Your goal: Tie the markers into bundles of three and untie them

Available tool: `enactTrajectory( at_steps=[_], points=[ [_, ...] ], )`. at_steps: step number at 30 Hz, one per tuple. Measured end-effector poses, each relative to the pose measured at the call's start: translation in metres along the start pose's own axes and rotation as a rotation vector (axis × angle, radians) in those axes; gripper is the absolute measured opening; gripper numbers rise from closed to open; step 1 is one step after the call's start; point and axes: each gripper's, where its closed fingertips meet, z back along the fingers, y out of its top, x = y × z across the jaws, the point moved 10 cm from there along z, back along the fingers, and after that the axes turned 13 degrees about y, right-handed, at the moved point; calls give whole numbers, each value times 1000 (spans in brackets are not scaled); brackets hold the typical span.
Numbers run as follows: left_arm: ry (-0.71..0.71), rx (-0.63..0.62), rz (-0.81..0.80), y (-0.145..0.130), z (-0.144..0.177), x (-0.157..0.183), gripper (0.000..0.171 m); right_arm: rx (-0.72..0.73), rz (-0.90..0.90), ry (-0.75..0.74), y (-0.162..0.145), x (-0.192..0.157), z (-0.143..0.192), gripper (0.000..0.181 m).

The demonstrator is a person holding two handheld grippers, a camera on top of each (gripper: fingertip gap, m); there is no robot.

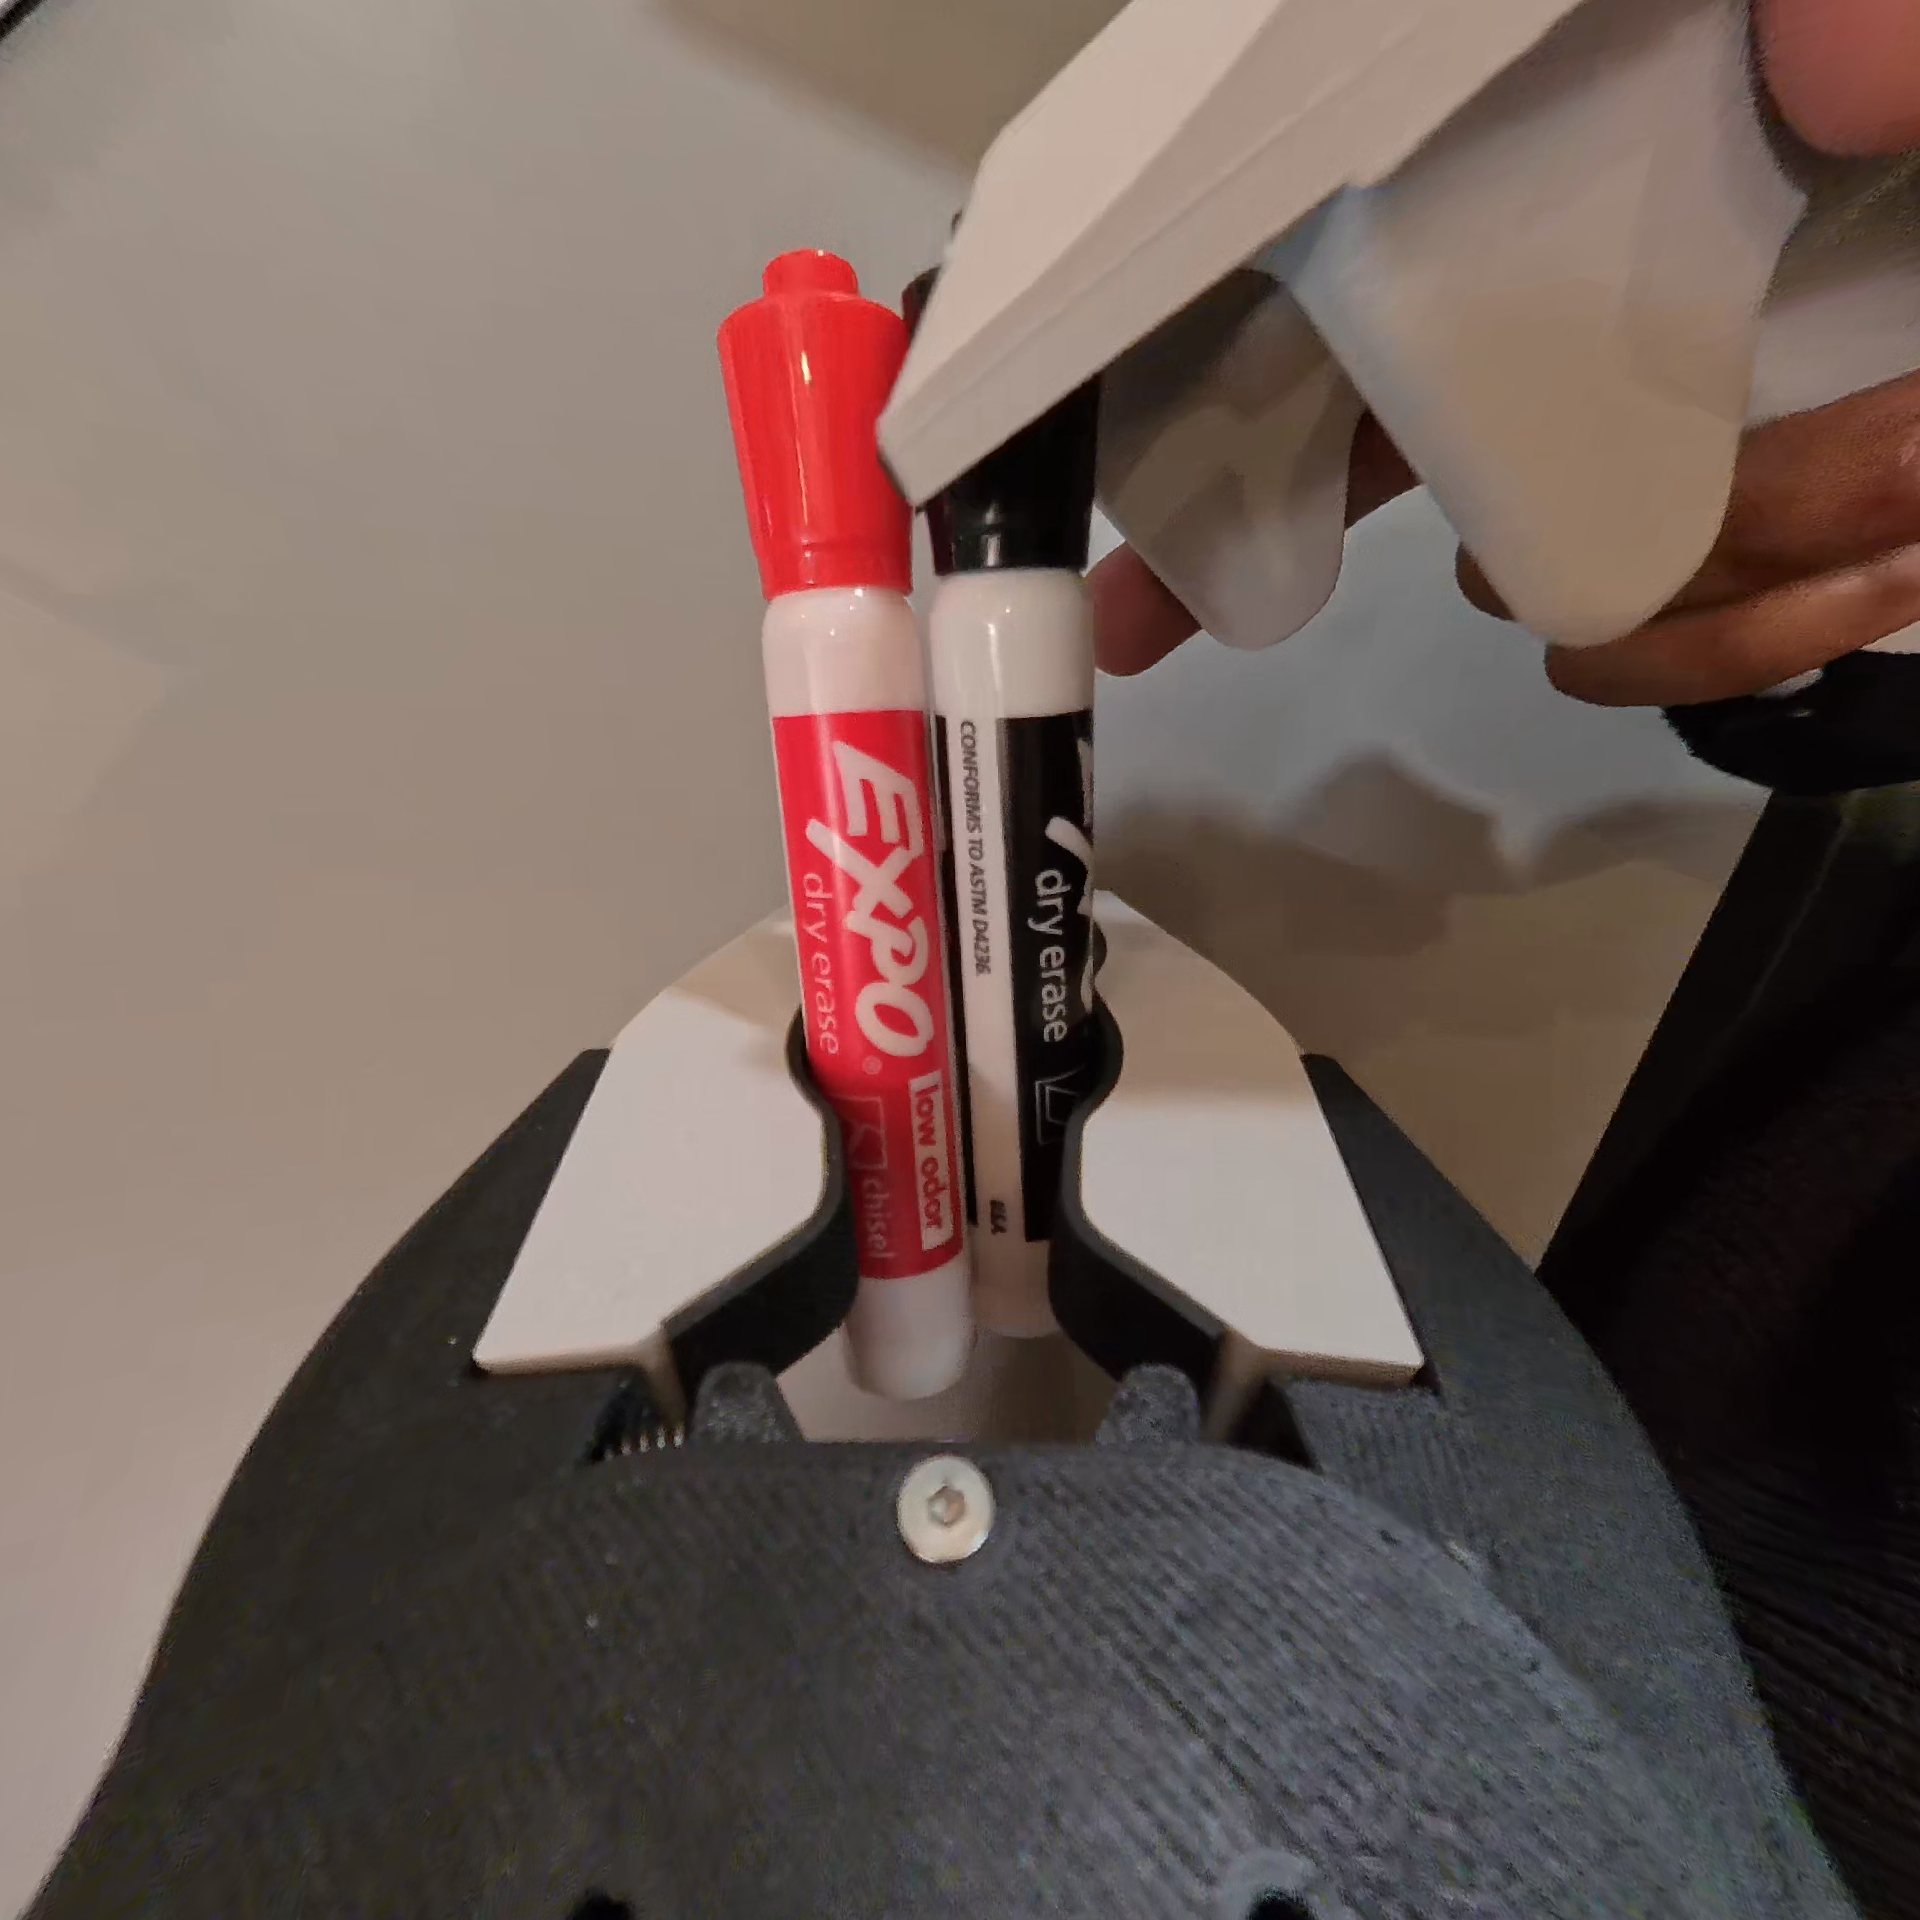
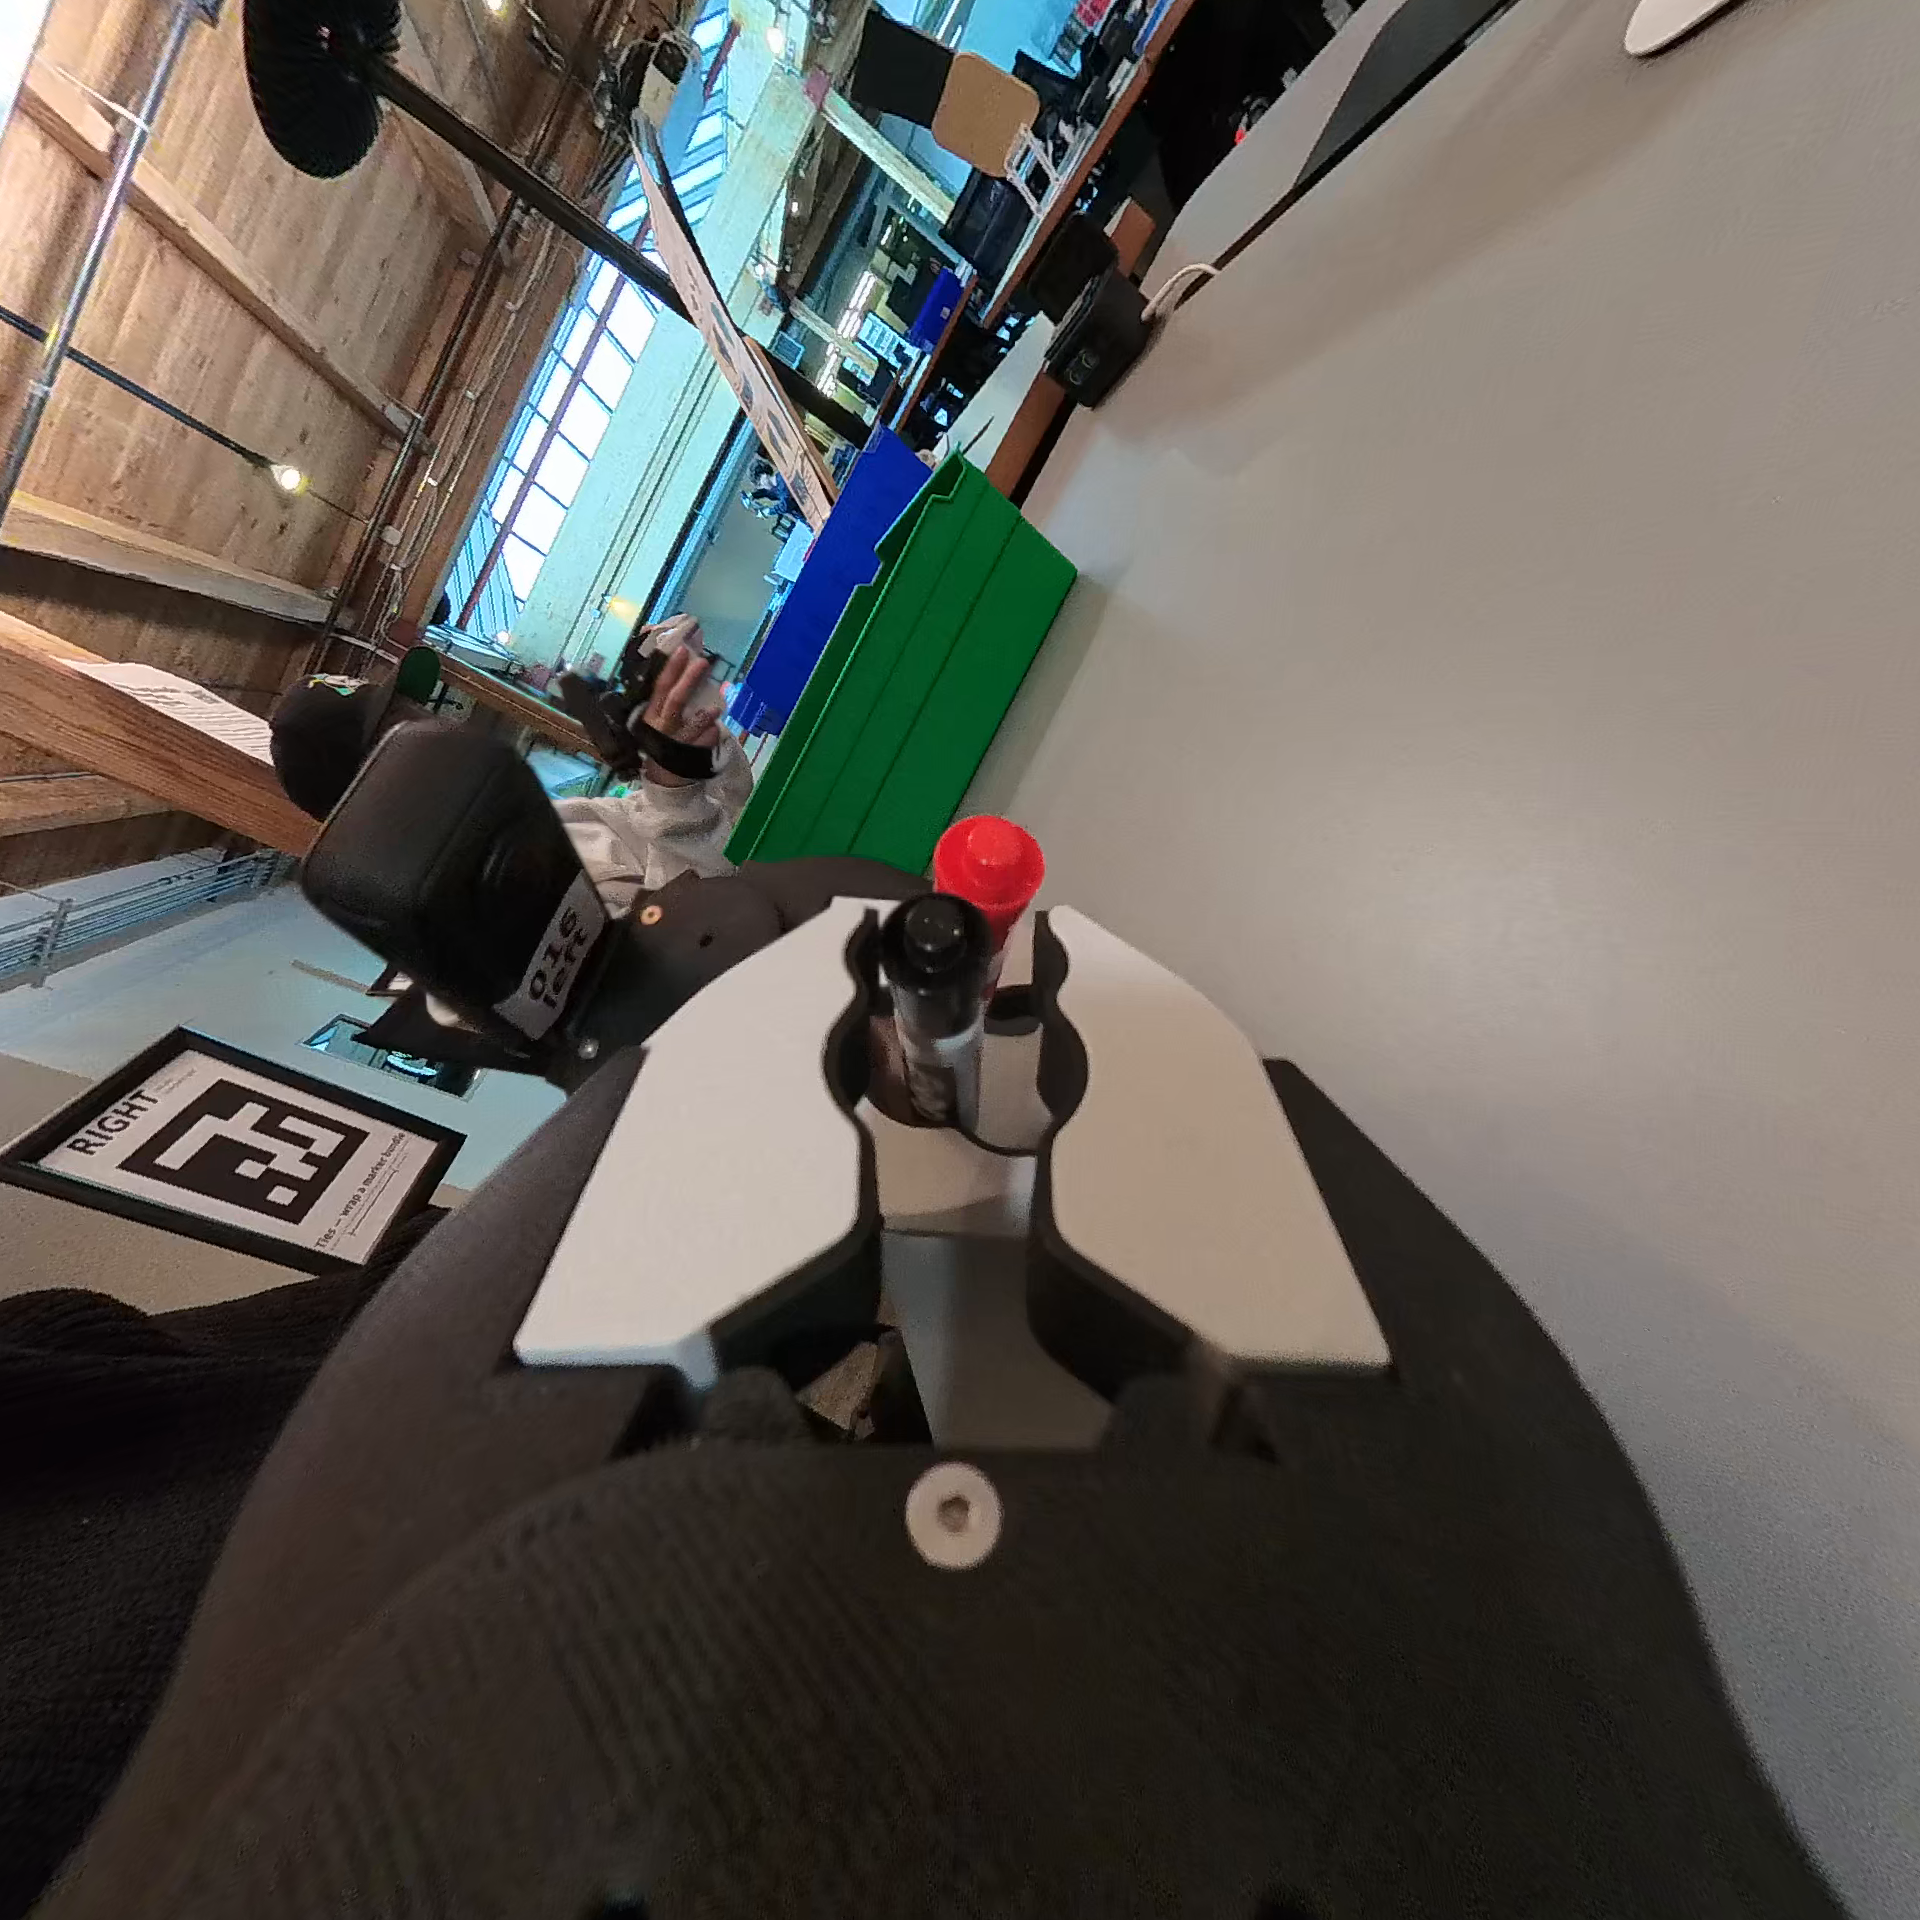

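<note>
Left gripper point(image 1: 951, 1101): fingers clenched on red marker point(image 1: 852, 790) and black marker point(image 1: 1023, 831), side by side, touching, as one bundle | Right gripper point(image 2: 951, 997): fingers clasp black marker's cap end, steadying it | Green bin point(image 2: 914, 686) on tabletop point(image 2: 1507, 727), apart.

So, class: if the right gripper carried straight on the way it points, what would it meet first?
Right gripper already closes around the black marker; straight ahead, probably the red marker, depth unclear.
</note>
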Motion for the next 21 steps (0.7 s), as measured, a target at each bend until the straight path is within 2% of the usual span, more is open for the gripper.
enactTrajectory(
  at_steps=[4, 12, 13, 21],
  points=[
    [13, -5, -38, 0, -1, 6, 40, -4, -21, -18, -1, 3, 1, 20],
    [-78, -14, 44, -3, -5, 4, 38, -22, -10, -26, -1, 1, -1, 20],
    [-89, -3, 49, -2, -4, 3, 20, -22, -10, -19, -1, 0, -1, 21],
    [-192, 10, 111, -2, -3, 2, 20, -17, -18, 10, 0, 0, 0, 21]
  ],
)
